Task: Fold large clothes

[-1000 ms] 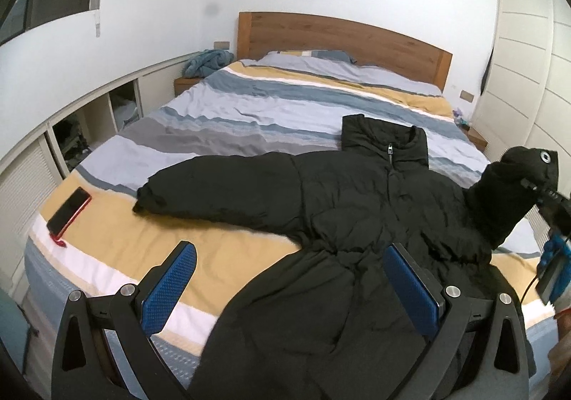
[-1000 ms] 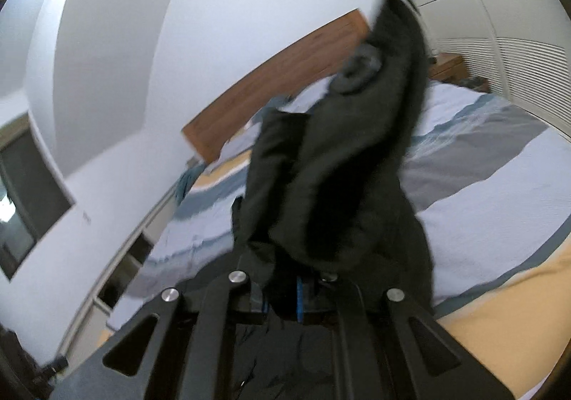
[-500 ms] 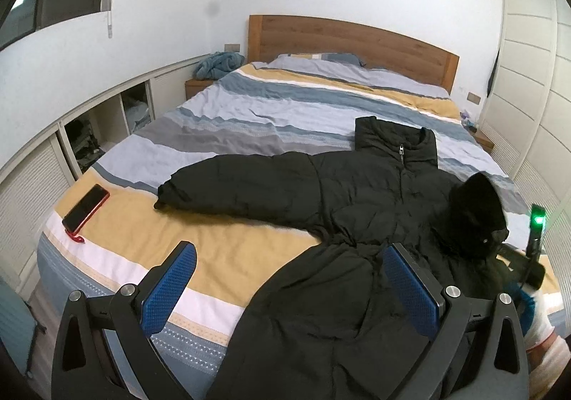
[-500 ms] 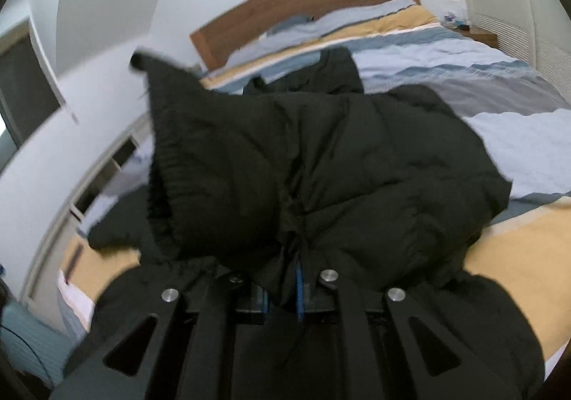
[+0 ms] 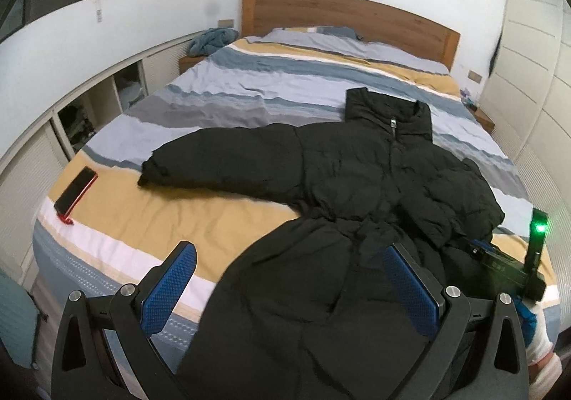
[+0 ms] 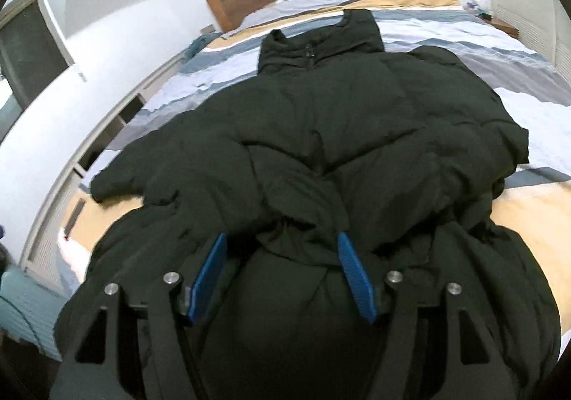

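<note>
A black puffer coat (image 5: 357, 178) lies front-up on the striped bed (image 5: 249, 89), collar toward the wooden headboard (image 5: 342, 18), its hem hanging over the near edge. One sleeve stretches flat toward the red phone (image 5: 75, 193); the other sleeve (image 6: 292, 185) is folded in across the chest. The right hand-held gripper (image 6: 282, 250) sits low over the coat's waist, its jaws opening, with the folded sleeve's cuff lying between the blue pads (image 6: 208, 278) but not pinched by them. The left hand-held gripper (image 5: 289, 268) hovers above the coat's lower part, spread wide and grasping nothing.
</note>
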{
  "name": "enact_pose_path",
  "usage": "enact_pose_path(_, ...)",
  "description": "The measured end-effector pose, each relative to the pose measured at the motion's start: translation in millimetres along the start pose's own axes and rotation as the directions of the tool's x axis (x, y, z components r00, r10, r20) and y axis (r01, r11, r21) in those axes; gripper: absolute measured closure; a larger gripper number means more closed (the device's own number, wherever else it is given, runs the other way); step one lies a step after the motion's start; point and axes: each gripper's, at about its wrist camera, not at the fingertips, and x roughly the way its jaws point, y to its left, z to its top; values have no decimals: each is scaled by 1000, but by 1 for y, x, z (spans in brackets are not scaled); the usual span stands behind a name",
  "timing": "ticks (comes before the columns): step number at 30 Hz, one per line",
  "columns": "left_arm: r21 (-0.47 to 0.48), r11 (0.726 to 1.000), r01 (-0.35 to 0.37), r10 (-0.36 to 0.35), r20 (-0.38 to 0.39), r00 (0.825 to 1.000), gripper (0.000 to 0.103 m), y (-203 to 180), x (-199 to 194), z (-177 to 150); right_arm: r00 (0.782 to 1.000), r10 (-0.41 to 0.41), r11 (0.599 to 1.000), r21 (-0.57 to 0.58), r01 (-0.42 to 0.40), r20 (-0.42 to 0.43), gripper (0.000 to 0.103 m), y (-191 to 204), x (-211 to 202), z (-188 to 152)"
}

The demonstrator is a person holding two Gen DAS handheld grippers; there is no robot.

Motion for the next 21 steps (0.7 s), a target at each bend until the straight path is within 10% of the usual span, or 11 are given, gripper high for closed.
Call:
enact_pose_path(10, 110, 991, 72, -69, -30, 997, 1, -117, 65, 29, 988, -99, 995, 26, 97, 114, 40, -68, -70, 38)
enact_pose_path(21, 145, 975, 170, -159, -87, 984, 1, -257, 188, 65, 972, -199, 980, 15, 199, 124, 40, -120, -42, 101)
